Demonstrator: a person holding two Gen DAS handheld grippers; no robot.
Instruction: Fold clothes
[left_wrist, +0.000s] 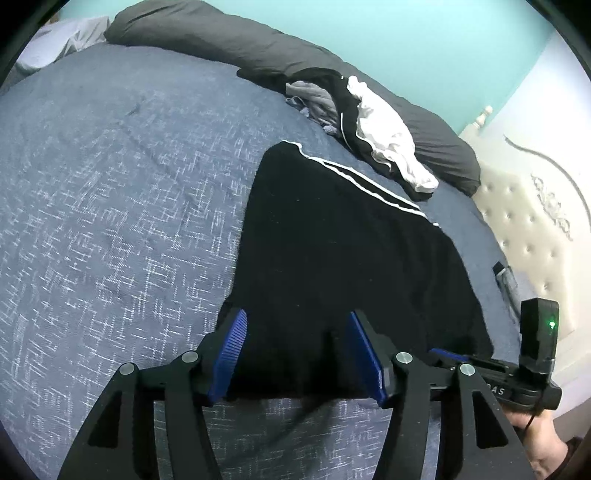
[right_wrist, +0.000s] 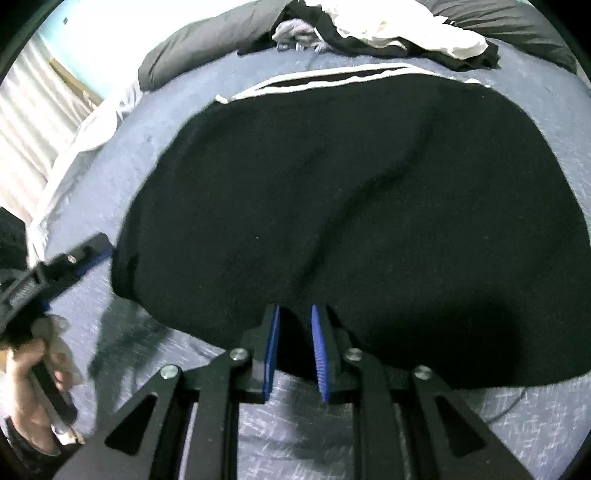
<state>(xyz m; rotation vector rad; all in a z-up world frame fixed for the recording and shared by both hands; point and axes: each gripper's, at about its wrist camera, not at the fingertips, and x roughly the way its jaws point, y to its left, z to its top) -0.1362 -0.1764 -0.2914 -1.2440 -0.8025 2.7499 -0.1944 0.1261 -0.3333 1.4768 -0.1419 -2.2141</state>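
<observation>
Black garment lay folded on bed; left gripper jaws were apart, gripping nothing. Right gripper was nearly closed on near hem, I think; release gently w/o dragging the fold.

One black garment, two hand-held grippers.

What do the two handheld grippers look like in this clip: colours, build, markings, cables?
Both the left gripper and the right gripper are black linkage frames with silver pivot pins and ribbed blue pads. In the left wrist view the right one carries a black box with a green light, white lettering and a thin black cable.
</observation>
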